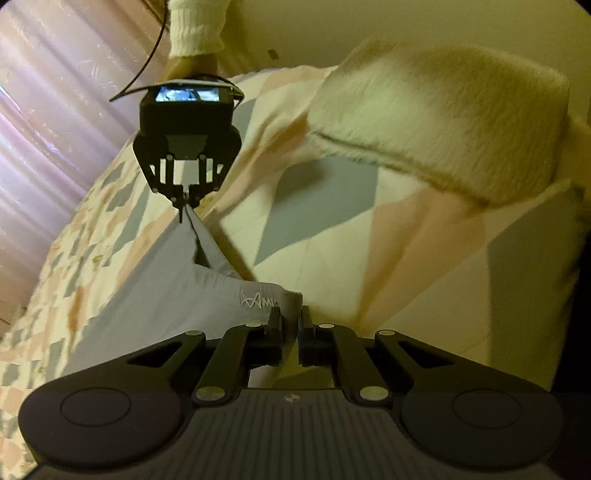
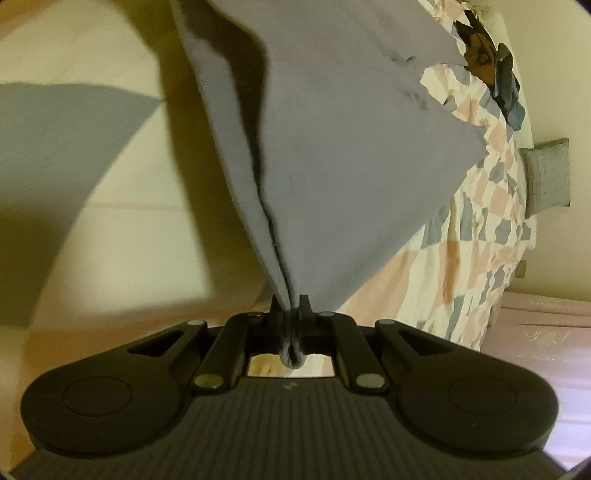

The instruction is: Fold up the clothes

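Grey garment (image 1: 166, 295), printed logo near one edge, hangs stretched between both grippers above the bed (image 1: 369, 258). Bed carries a patchwork cover in cream, pink and grey.

Left gripper (image 1: 290, 325), bottom centre of the left wrist view: jaws clenched on the garment's edge just right of the logo. Right gripper (image 1: 183, 205), upper left of that view, held by a hand in a cream knit sleeve (image 1: 195, 29): jaws clamped on another corner. In the right wrist view the right gripper (image 2: 291, 314) pinches a doubled bunch of cloth, a small loop poking out behind the jaws.

Fluffy cream blanket (image 1: 443, 122) lies at upper right on the bed. Grey cushion (image 2: 546, 177) and a dark heap of clothes (image 2: 491, 62) sit at the right edge of the right wrist view.

Judgement: carry-and-lay step. To do it well, keep the top edge taut and level between the two grips, lower the hanging part onto a bare patch of cover first, then draw back to flatten before releasing. Risk: the bunched right grip leaves a crease.
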Available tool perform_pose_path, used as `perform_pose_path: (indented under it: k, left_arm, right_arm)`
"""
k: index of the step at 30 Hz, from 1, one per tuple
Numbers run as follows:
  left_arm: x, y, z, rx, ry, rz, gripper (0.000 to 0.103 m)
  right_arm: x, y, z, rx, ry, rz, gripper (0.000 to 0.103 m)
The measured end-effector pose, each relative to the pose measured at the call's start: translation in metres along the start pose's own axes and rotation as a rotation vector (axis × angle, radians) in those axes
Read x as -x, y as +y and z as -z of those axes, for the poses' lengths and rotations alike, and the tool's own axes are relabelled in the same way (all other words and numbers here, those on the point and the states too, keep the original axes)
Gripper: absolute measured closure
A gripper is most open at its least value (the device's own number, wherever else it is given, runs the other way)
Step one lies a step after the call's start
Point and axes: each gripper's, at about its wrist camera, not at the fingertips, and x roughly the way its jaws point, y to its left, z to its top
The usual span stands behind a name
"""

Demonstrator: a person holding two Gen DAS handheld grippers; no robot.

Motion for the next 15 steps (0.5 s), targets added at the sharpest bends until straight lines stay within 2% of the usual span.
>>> perform_pose_path:
  k: [6, 12, 13, 15]
  left_arm:
    - [-0.019, -0.017, -0.017, 0.012, -0.040, 0.042, 0.099]
    - [-0.048, -0.037, -0.009, 0.033, -0.023, 0.065, 0.097]
    - [-0.054, -0.038, -0.006, 0.050, -0.011, 0.061, 0.094]
    - [-0.068, -0.038, 0.001, 0.072, 0.034, 0.063, 0.086]
  right_arm:
    - [0.011, 0.019, 0.013, 0.001, 0.041, -0.026, 0.097]
    - [0.004, 0.044, 0.010, 0.012, 0.075, -0.041, 0.097]
    - [0.000, 0.048, 0.008, 0.017, 0.088, -0.032, 0.092]
    - [-0.008, 0.056, 0.002, 0.046, 0.127, 0.002, 0.075]
